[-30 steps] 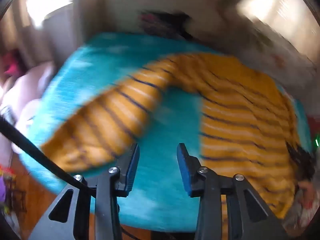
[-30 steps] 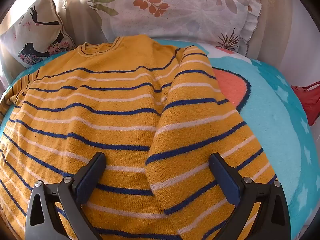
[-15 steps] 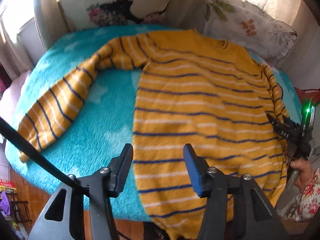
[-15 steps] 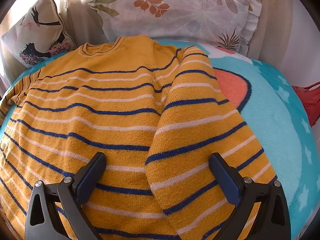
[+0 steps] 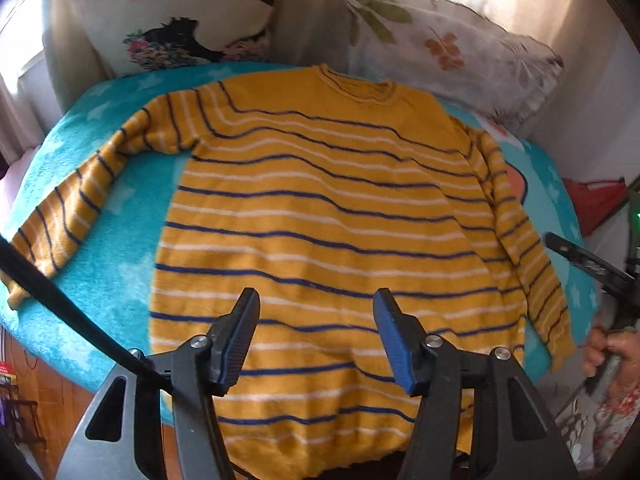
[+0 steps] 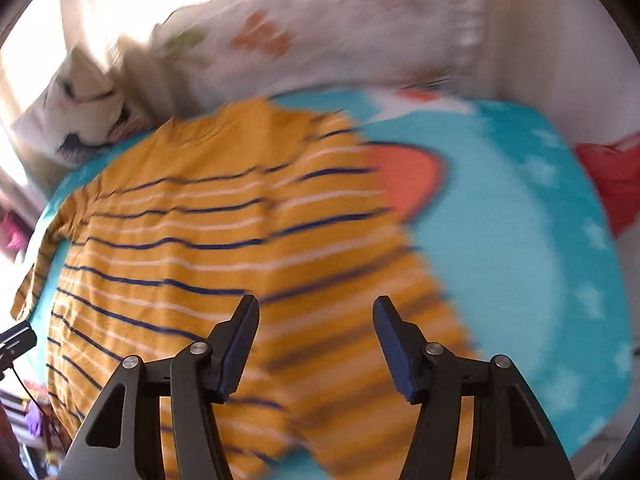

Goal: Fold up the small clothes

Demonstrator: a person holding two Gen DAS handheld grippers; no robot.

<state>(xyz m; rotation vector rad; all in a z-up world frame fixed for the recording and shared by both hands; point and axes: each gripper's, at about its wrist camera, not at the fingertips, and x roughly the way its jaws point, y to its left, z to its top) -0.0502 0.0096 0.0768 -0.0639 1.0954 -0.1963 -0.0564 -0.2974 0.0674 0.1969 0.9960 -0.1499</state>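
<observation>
One yellow striped sweater [image 5: 328, 216] lies flat on a teal blanket [image 5: 116, 280], two pillows behind it.

Its long axis runs from the collar by the pillows [image 5: 452, 52] to the hem at the near edge. One sleeve splays left; the other lies along the right side. Left gripper [image 5: 316, 344] has just been opening, right gripper [image 6: 316, 344] closing; both hover with jaws apart, nothing between. Bare blanket lies right.

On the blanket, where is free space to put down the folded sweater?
Free: the turquoise blanket right of the sweater, around its orange patch; also a wedge between the left sleeve and the body. Crowded: the middle, covered by the sweater, and the far edge along the pillows.
</observation>
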